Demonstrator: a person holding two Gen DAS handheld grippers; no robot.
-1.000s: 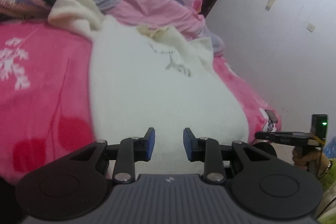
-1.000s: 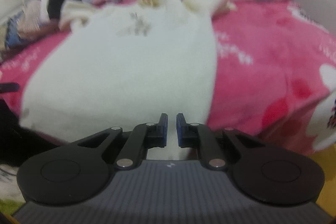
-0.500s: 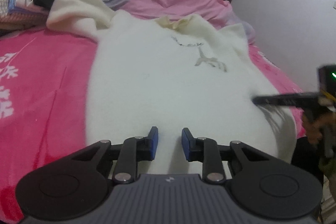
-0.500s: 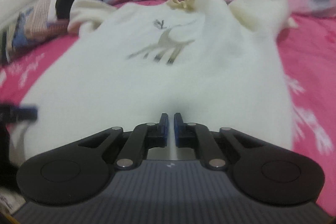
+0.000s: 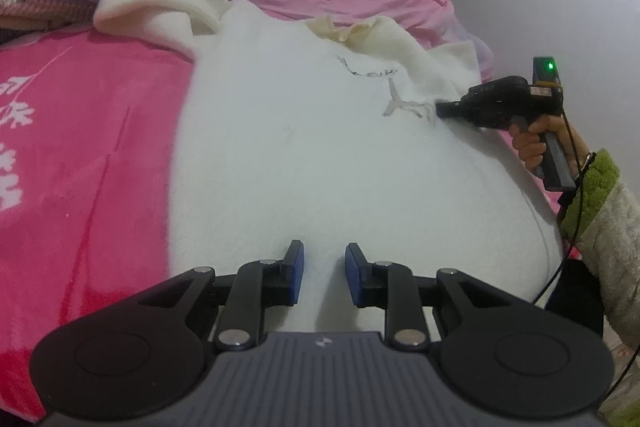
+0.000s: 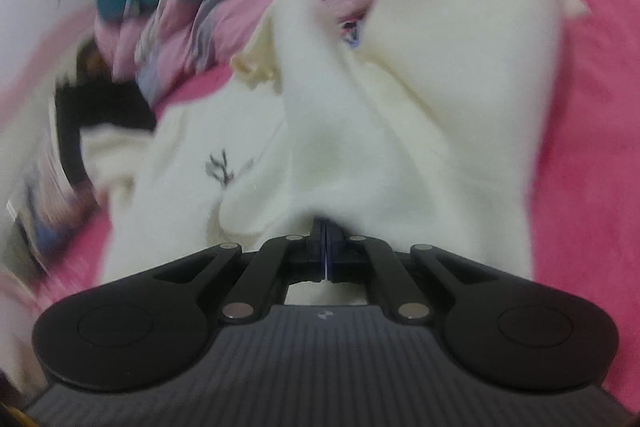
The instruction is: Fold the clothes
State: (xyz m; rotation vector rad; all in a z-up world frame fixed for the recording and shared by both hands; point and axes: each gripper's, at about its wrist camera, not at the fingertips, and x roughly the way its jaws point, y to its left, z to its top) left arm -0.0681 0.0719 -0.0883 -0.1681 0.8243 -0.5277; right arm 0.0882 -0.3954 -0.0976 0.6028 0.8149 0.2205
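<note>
While the right gripper [image 6: 325, 247] sits pinched tight at the bottom centre of its own view, its jaws are closed flat together and a ridge of the cream sweater [image 6: 360, 131] bunches up right at the tips; whether cloth is truly caught between the pads I cannot tell, the fabric hides them. From the left wrist view that same gripper [image 5: 440, 109] noses in from the right edge, touching the sweater beside the little deer print [image 5: 404, 103], the person's hand [image 5: 536, 143] wrapped round the handle. Bottom centre of the left view, the left gripper [image 5: 323, 273] stands partly open, pads apart, nothing between them, poised over the near hem of the sweater [image 5: 320, 155], which lies spread across the pink blanket [image 5: 80, 155]. To do this well, I'd say: get a real bite of the shoulder fabric before lifting, keep the hem pinned flat, and carry the side over the chest in one smooth line so the fold lands straight.
</note>
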